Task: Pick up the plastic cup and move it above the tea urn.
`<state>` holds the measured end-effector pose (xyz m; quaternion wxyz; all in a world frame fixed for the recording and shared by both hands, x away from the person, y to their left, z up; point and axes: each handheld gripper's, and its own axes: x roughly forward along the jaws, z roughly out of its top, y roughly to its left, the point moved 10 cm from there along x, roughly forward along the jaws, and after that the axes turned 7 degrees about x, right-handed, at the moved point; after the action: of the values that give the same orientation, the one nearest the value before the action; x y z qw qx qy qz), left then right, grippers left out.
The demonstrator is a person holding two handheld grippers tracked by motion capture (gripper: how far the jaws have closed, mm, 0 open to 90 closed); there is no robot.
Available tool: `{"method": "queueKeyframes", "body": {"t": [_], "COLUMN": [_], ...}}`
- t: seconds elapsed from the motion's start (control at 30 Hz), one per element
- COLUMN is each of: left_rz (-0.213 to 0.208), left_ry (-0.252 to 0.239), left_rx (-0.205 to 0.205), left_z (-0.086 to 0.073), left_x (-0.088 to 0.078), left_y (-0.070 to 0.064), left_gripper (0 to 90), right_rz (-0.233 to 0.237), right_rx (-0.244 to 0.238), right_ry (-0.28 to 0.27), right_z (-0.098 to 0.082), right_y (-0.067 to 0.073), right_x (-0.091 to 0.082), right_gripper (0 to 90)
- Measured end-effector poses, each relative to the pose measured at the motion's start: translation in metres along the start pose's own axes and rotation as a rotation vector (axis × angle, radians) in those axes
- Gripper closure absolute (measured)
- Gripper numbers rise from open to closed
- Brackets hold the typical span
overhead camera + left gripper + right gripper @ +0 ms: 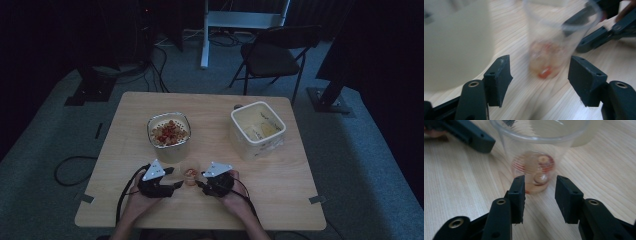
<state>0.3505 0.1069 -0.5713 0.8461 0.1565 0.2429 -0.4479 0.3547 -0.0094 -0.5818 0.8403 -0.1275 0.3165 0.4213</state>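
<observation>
Clear cup (pixel 190 175) (cereal bits inside) stands on pale wood table (pixel 280 190), between both grippers. Left gripper (pixel 540 72) jaws apart, cup beyond them. Right gripper (pixel 540 192) jaws apart, just short of cup. Room dim; grey carpet (pixel 40 150).

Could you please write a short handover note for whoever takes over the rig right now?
Left gripper: open, holding nothing, the cup just ahead of its jaws.
Right gripper: open, tips just short of the cup's base, not pressing on it.
Things: the clear cup stands upright on the table between the two grippers. The snack tub is behind it and the white bin is to the right.
Done: a few snack pieces are in the cup.
Left: neither gripper holds the cup yet; gripping it is probably next.
</observation>
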Motion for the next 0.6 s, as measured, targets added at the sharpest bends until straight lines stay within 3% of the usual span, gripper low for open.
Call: {"method": "queueKeyframes", "body": {"t": [0.13, 0.27, 0.37, 0.47, 0.6], "left_rz": [-0.027, -0.017, -0.014, 0.026, 0.042], "left_ry": [-0.026, -0.071, -0.077, -0.078, -0.106], "left_rx": [-0.009, -0.009, -0.001, 0.029, 0.039], "left_z": [0.011, 0.024, 0.026, 0.028, 0.034], "left_x": [0.012, 0.020, 0.029, 0.036, 0.040], "left_y": [-0.008, -0.008, -0.007, -0.007, -0.007], "left_gripper": [33.3, 30.5, 28.5, 27.4, 30.6], "right_rz": [-0.025, -0.047, -0.060, -0.069, -0.078], "right_rx": [0.018, 0.036, 0.072, 0.098, 0.116], "right_ry": [0.000, 0.007, 0.003, -0.007, -0.017], "right_z": [-0.005, -0.016, -0.024, -0.029, -0.035], "right_y": [-0.010, -0.023, -0.032, -0.040, -0.046], "right_x": [-0.011, -0.023, -0.032, -0.038, -0.043], "right_gripper": [56.0, 53.9, 53.1, 52.4, 51.7]}}
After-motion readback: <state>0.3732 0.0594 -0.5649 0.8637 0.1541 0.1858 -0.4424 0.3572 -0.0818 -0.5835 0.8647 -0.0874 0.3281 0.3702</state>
